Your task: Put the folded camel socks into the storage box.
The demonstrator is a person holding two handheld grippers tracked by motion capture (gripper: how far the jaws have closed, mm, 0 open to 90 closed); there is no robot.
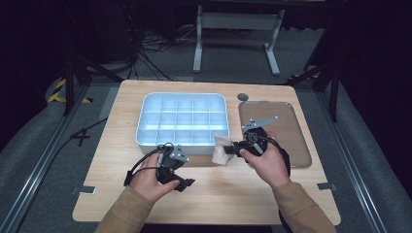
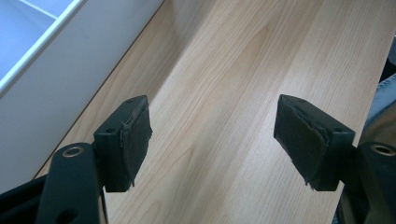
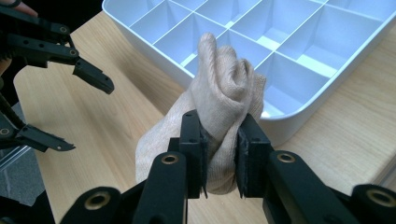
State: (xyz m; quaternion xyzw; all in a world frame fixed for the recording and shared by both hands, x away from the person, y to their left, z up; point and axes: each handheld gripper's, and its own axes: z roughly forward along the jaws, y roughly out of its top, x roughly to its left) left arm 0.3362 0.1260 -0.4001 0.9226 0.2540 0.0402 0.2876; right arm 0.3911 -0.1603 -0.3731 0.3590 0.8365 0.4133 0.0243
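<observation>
**Soft beige sock pinched beside divided tray**

Right gripper (image 3: 220,154) clamped on bunched sock (image 3: 219,102), just above table (image 1: 243,194) by white tray (image 1: 182,119) corner. Light, limp, likely droopy; best pinched mid-bundle. Left gripper (image 2: 212,140) spread, empty.

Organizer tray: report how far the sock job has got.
Done: nothing yet, since the compartments of the white organizer tray in sight look bare. In hand: the right gripper is clamped on a rolled beige sock, held by the tray's near corner. The left gripper is open over the table. Left: setting the sock into a compartment.
</observation>
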